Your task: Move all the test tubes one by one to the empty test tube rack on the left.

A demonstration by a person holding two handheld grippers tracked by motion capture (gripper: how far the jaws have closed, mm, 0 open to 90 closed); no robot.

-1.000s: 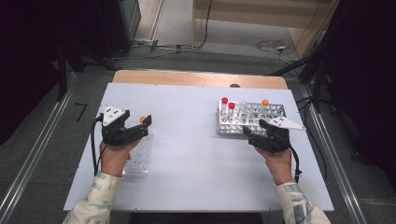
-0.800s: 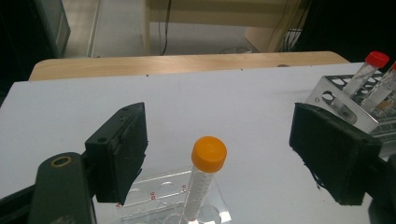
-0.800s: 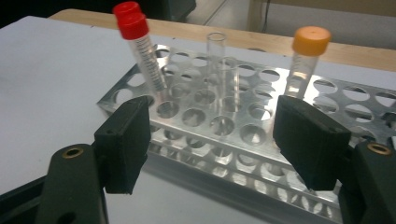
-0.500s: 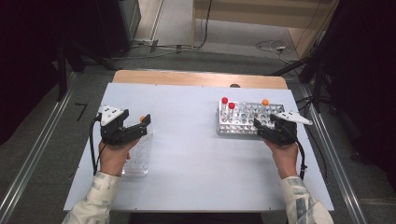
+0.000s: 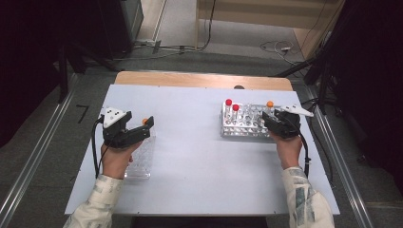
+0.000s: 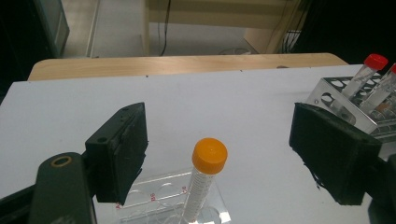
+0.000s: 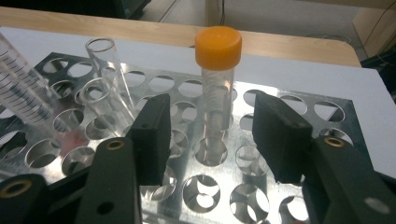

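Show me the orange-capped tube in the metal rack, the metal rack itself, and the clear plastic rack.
orange-capped tube (image 7: 218,44), right gripper view, its cap.
metal rack (image 7: 299,98), right gripper view, top plate.
clear plastic rack (image 5: 142,161), high view, its top.

high view: above the person's side, looking forward and down on the white rectangular bench (image 5: 199,161)
left gripper view: low, facing across the bench
right gripper view: close over the perforated metal tube rack (image 7: 280,100)
shared: the rack (image 5: 244,124) (image 6: 341,91)

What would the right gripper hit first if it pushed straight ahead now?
Most likely the orange-capped tube standing in the metal rack: it sits between the right gripper jaws, which have just been closing but do not yet touch it.
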